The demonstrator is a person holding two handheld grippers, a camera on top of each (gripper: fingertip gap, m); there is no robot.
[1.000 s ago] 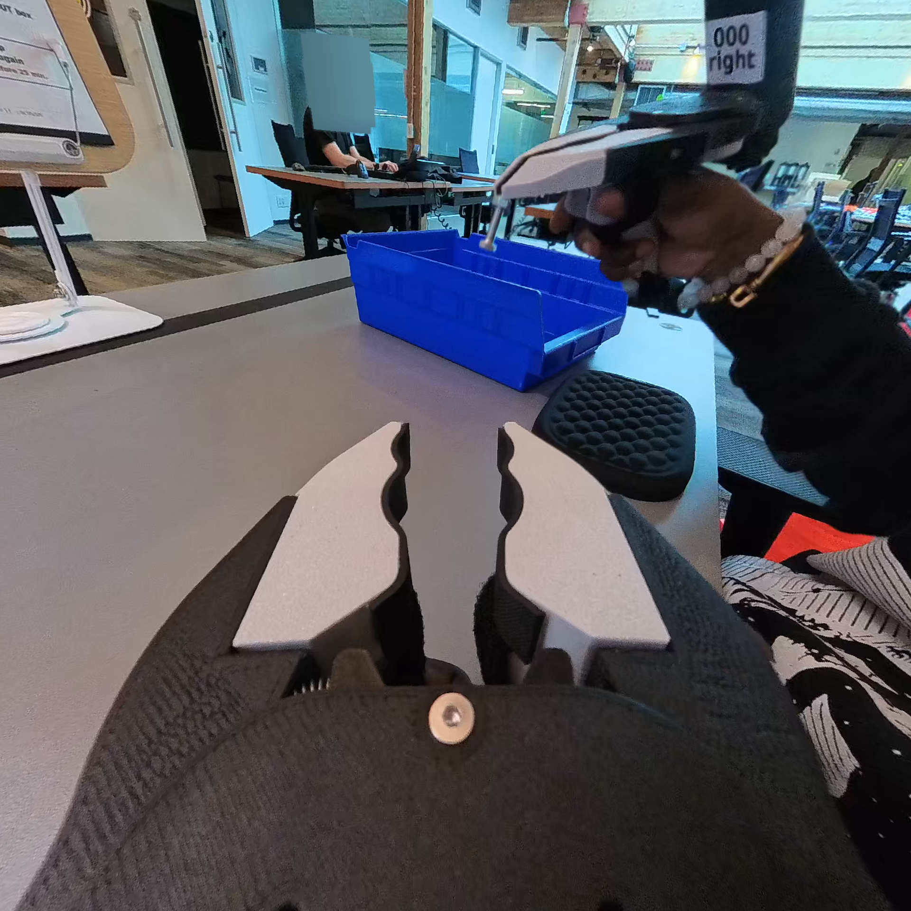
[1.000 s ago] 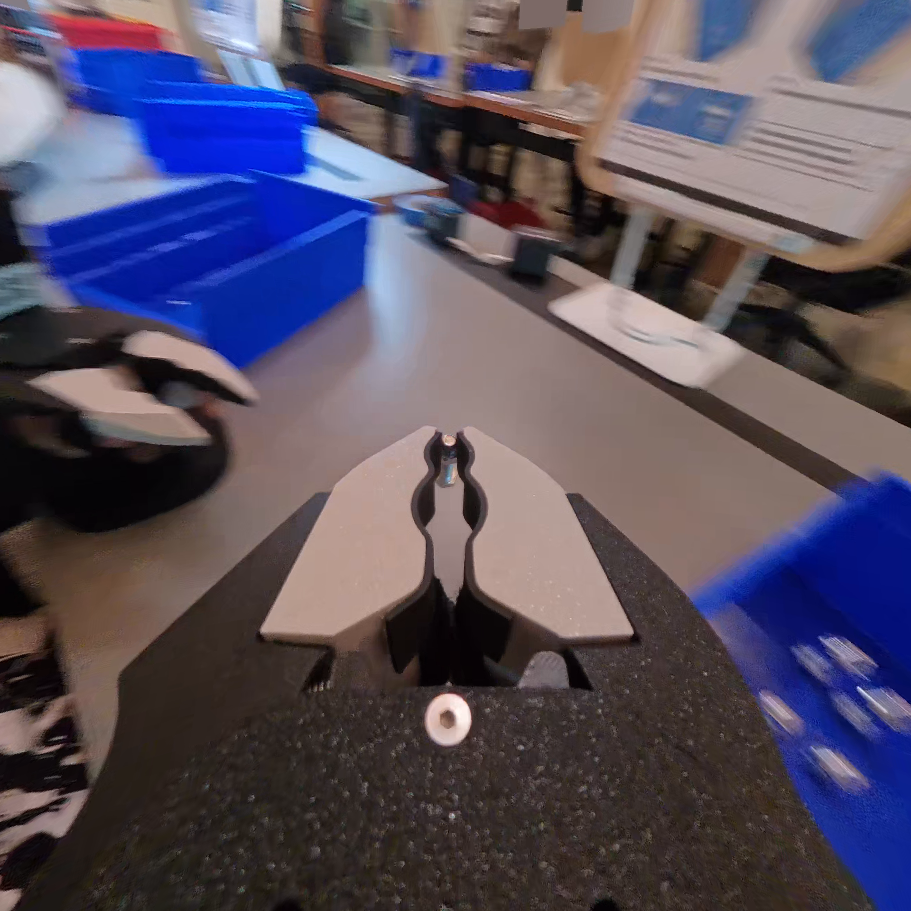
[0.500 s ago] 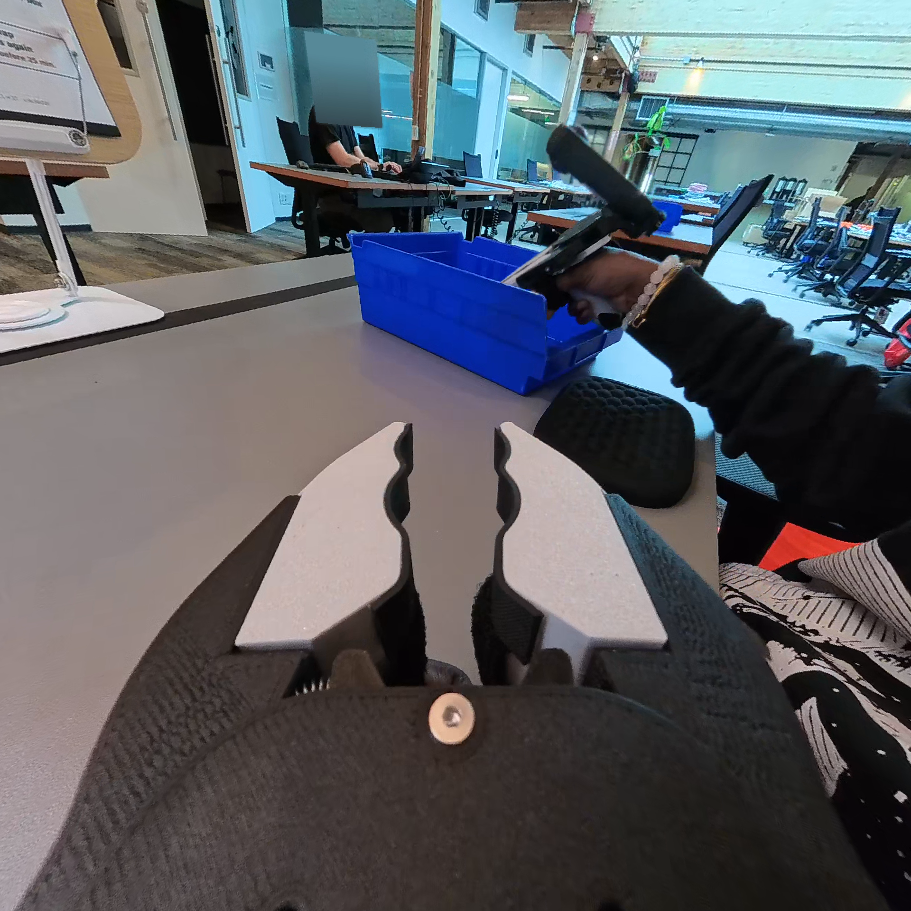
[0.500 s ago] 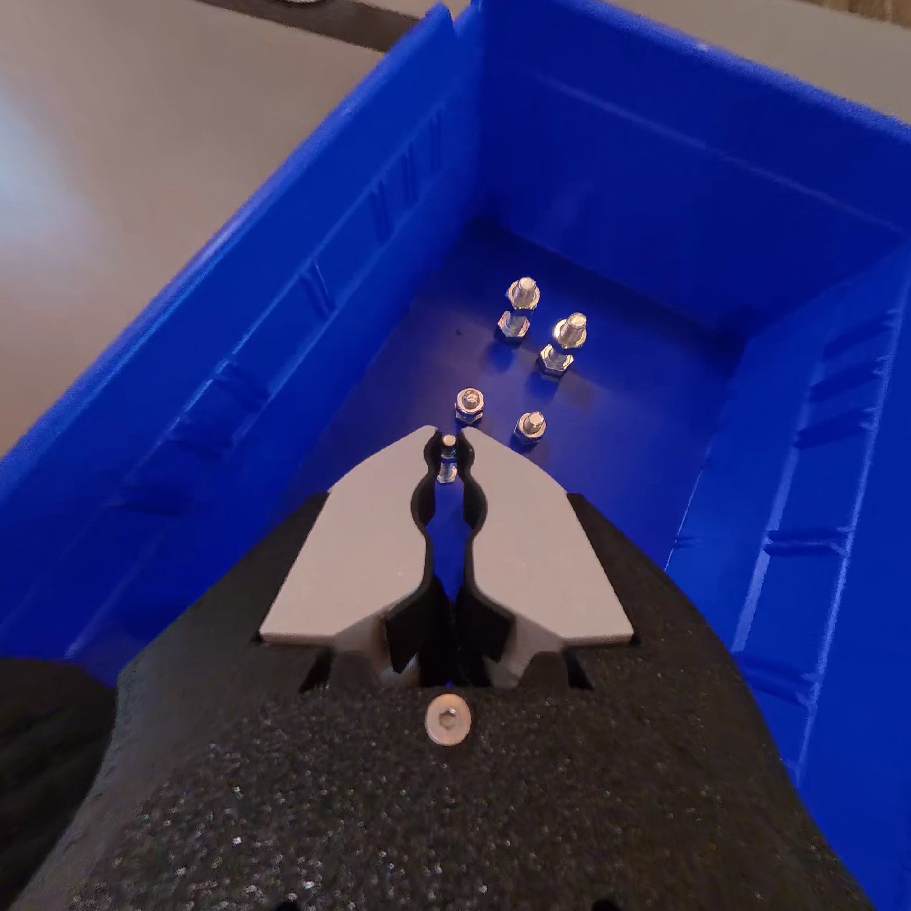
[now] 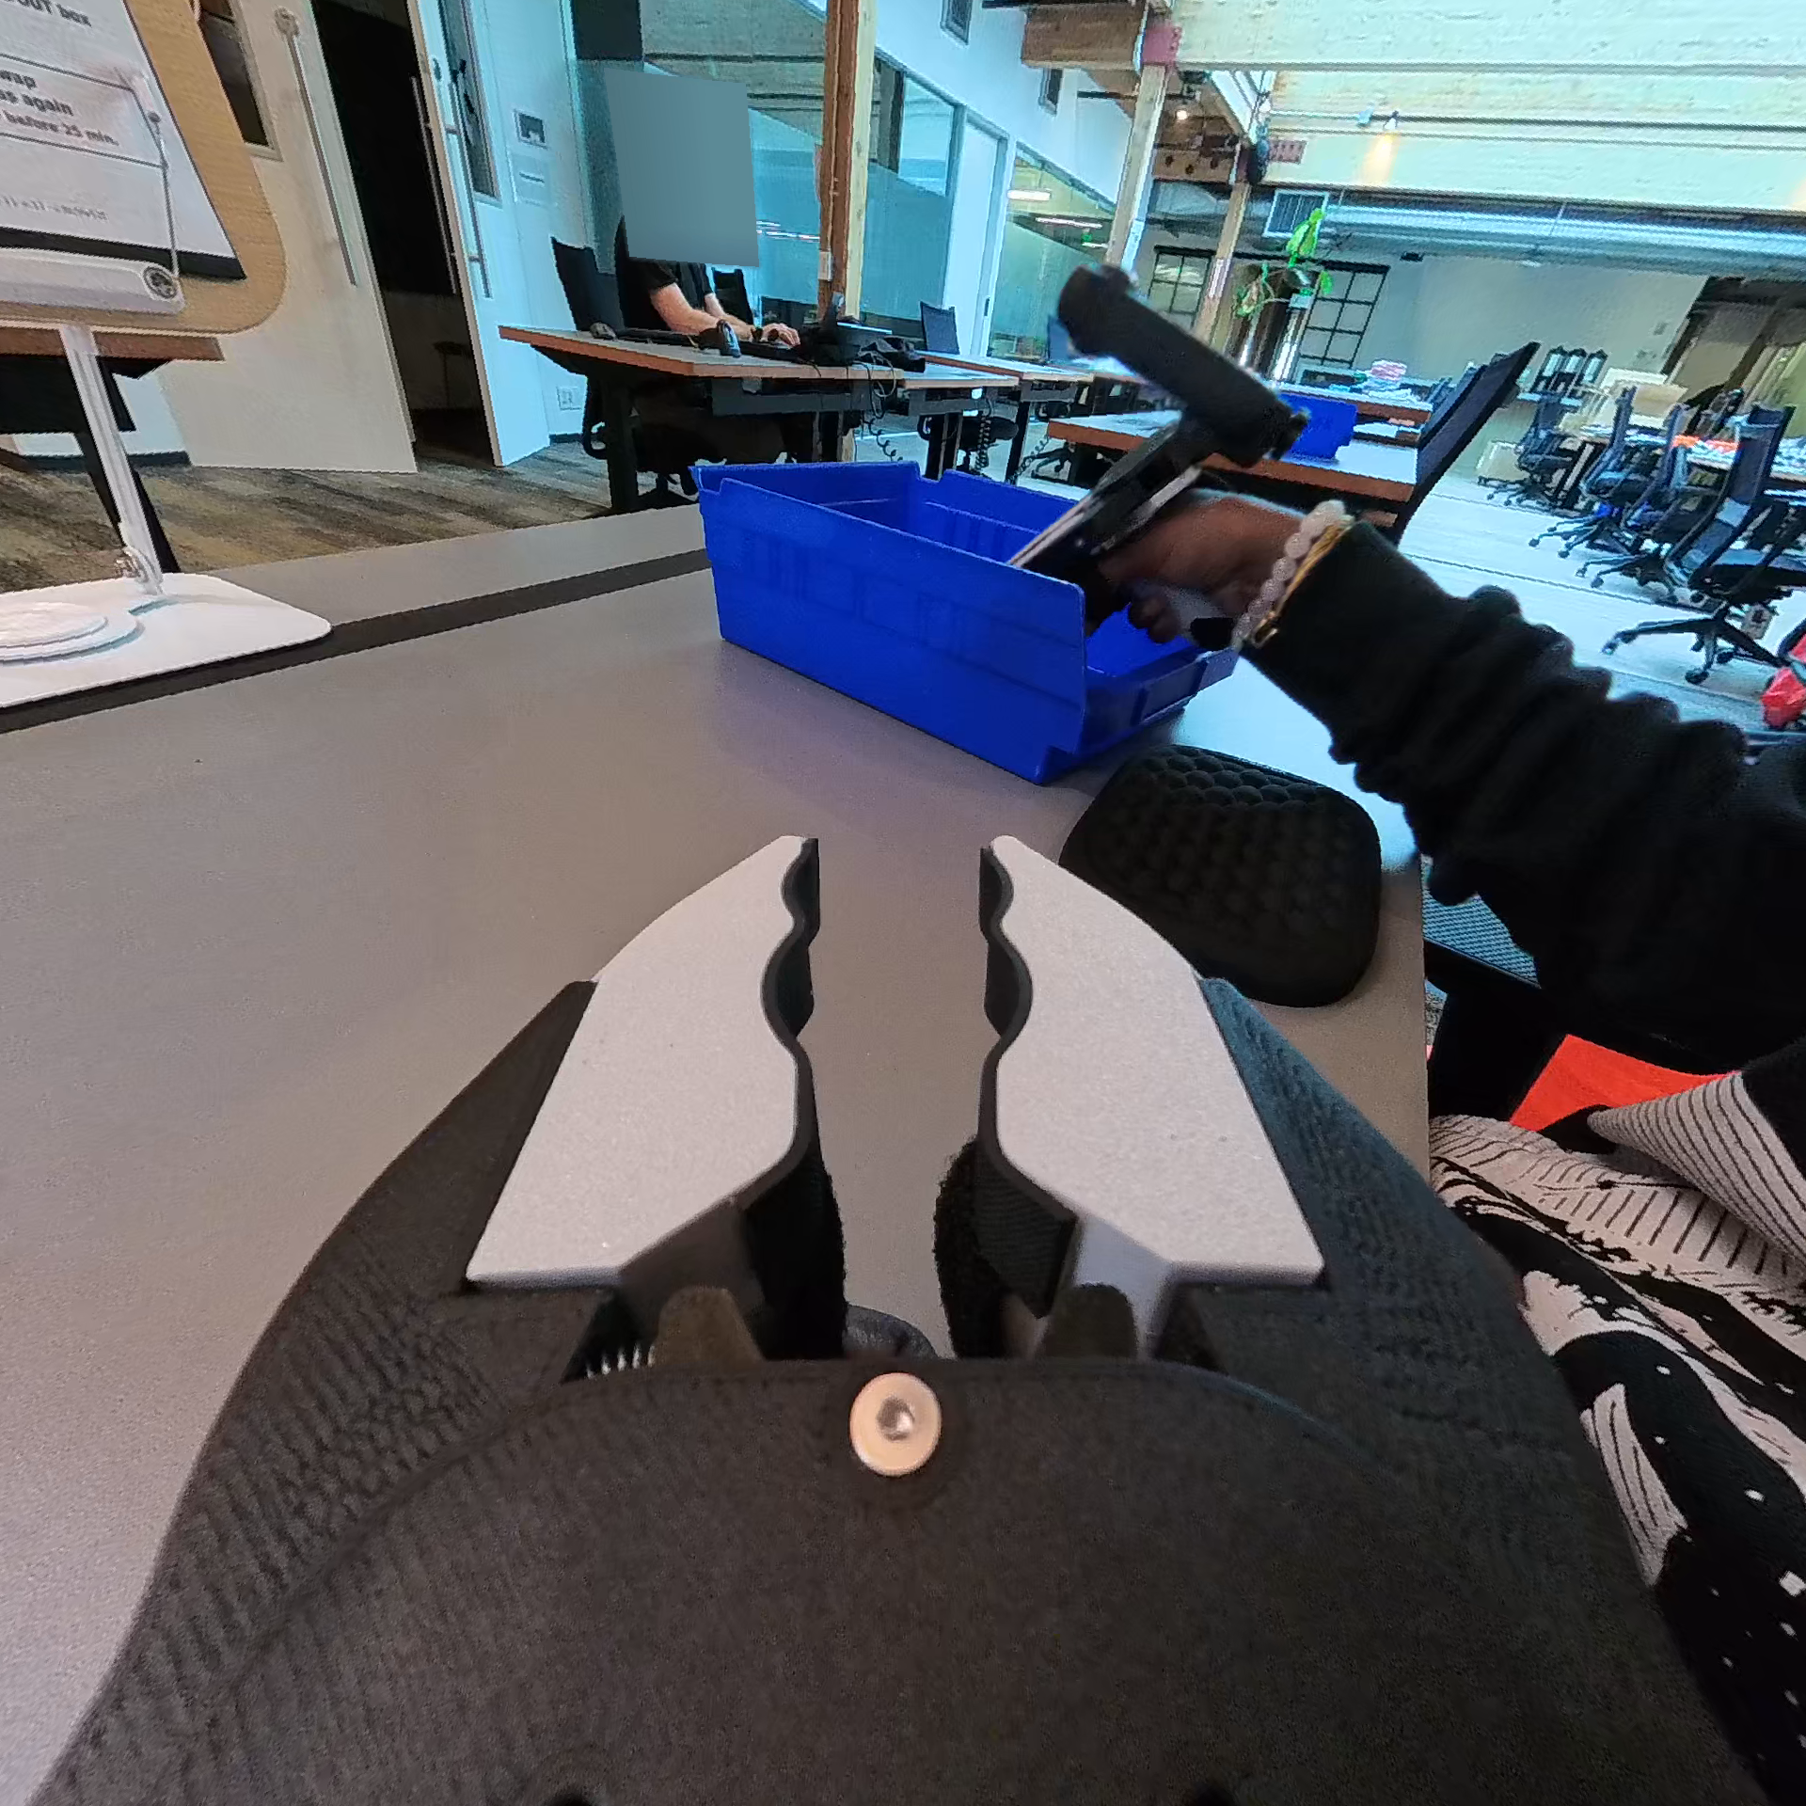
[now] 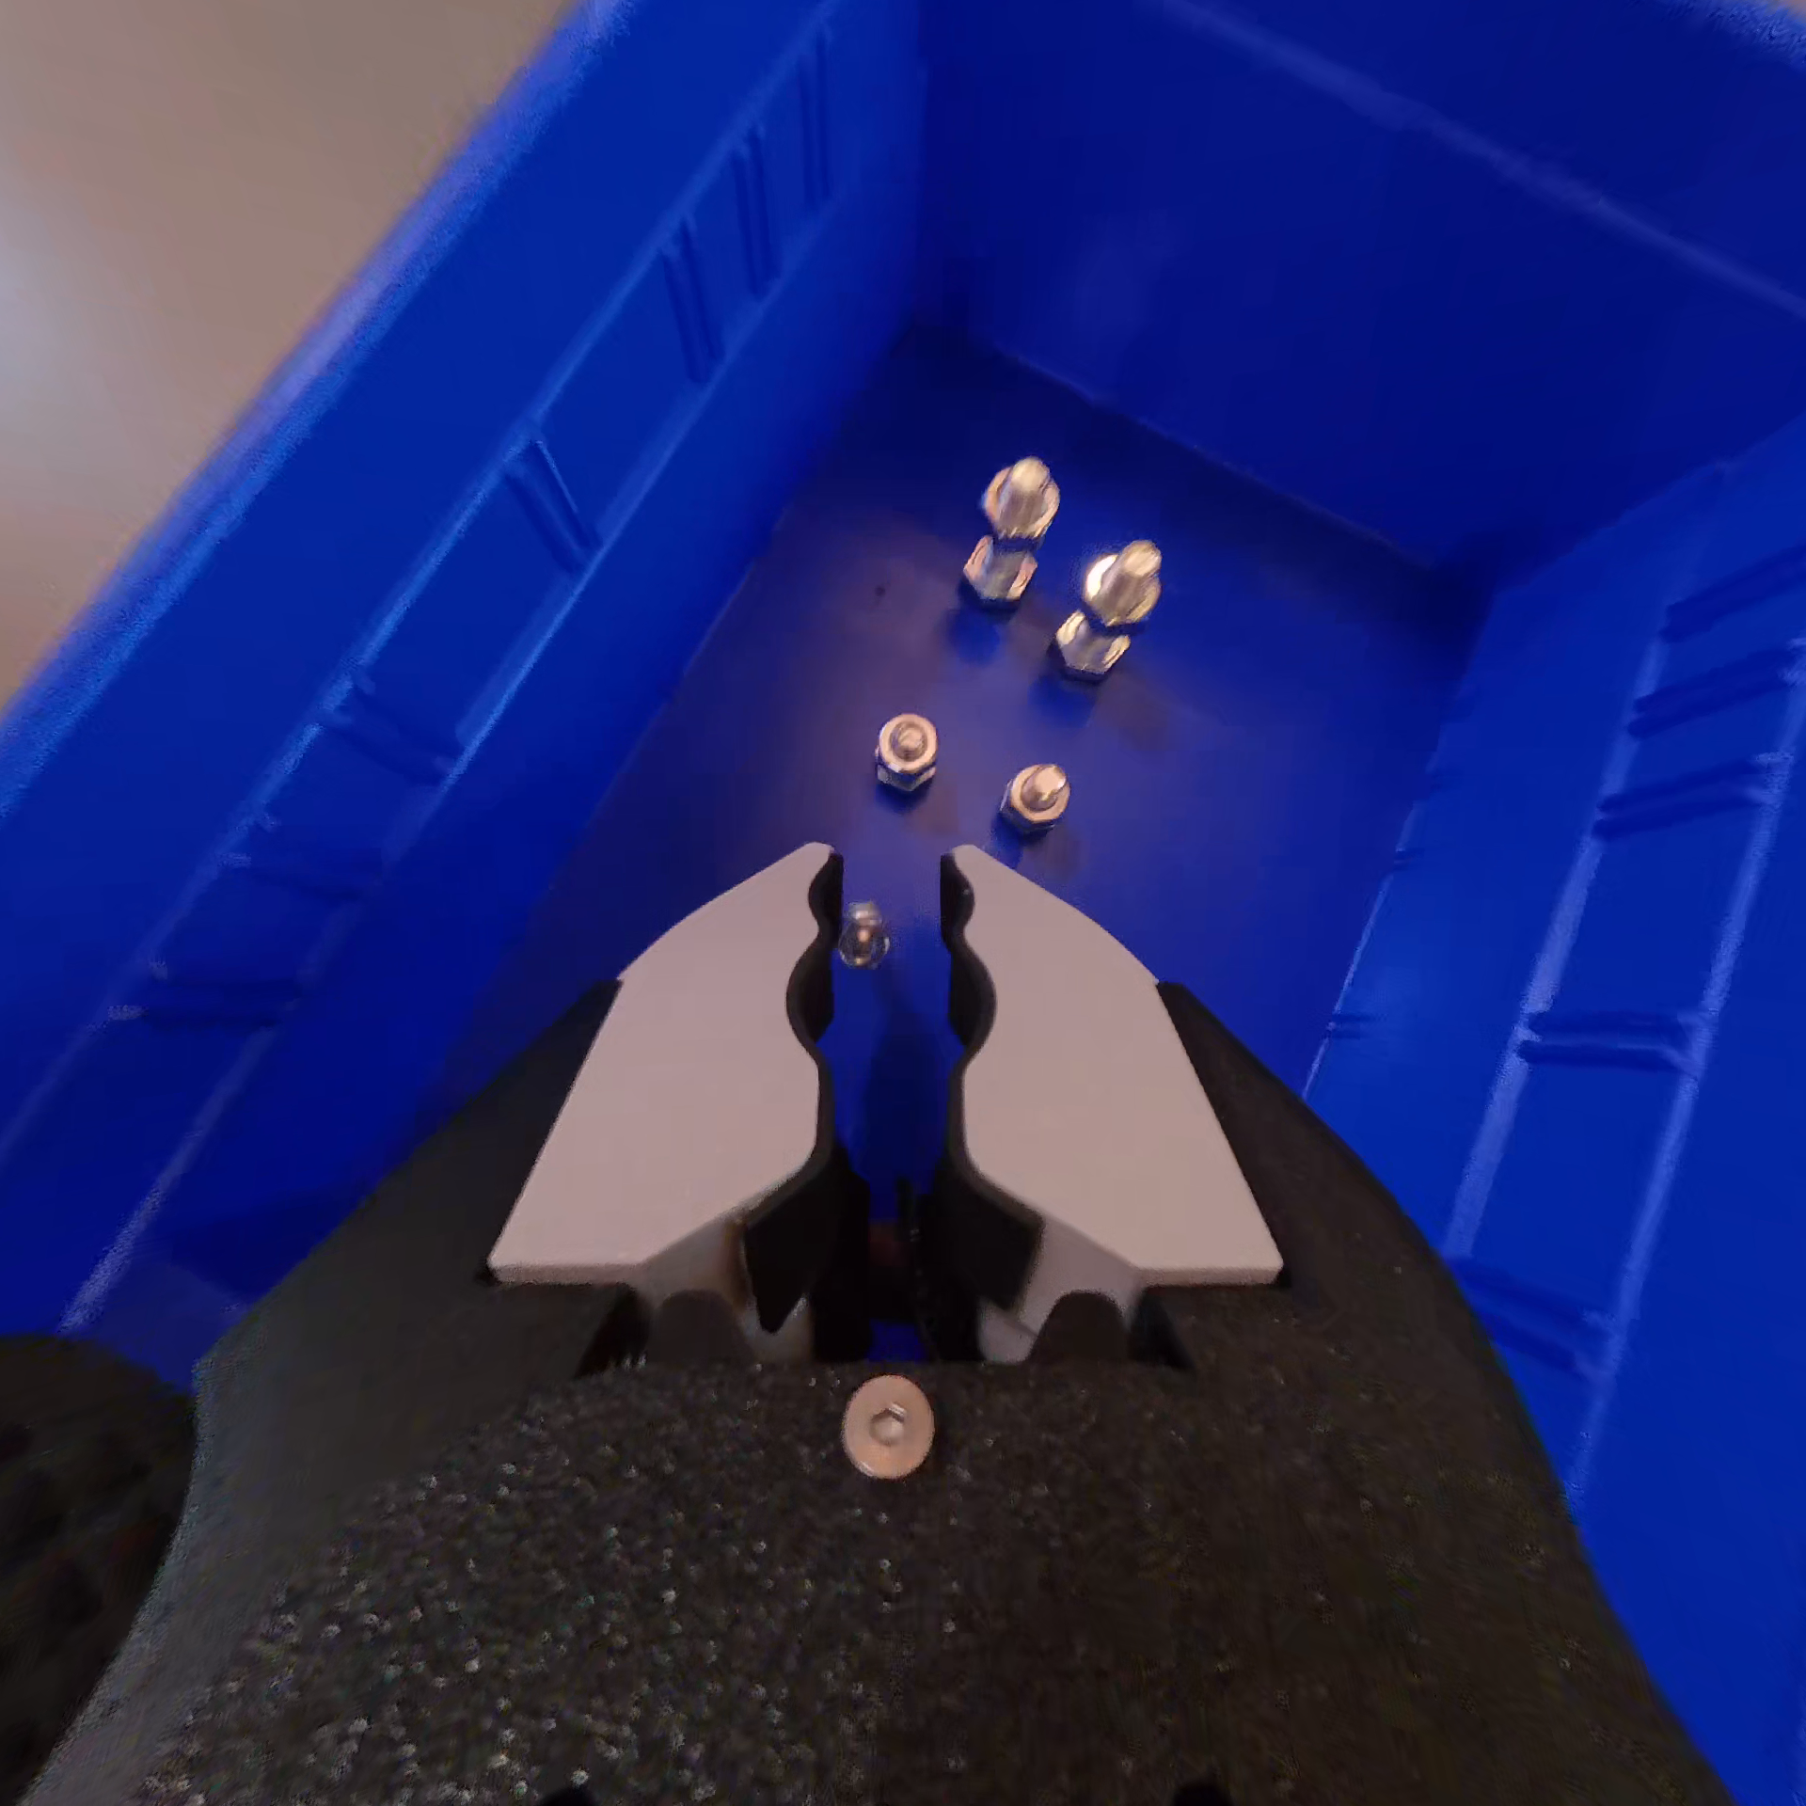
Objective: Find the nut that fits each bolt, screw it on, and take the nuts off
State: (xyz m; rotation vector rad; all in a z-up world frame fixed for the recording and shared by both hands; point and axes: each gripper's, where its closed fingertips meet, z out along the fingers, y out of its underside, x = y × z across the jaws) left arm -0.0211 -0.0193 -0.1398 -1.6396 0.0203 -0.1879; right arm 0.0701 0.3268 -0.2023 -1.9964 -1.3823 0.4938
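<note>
A small shiny bolt with a nut [image 6: 862, 946] sits between the fingers of the right gripper [image 6: 889, 865], close to the finger at 9 o'clock. It looks blurry, and there is a clear gap between it and the finger at 3 o'clock, so the fingers stand a little apart and nothing is squeezed. Whether it rests on the bin floor is hard to tell. Toward 12 o'clock, four more bolts with nuts stand on the floor of the blue bin [image 6: 1270, 293]: two short ones [image 6: 904, 757] and two tall ones [image 6: 1011, 547]. The bin's walls are cut off at the picture edges. In the left wrist view, the left gripper [image 5: 897, 860] is wide apart with nothing in it, over the grey table [image 5: 391, 831]. There the bin wall hides the right gripper's tips. A black bumpy pad [image 5: 1231, 870] lies at 2 o'clock.
</note>
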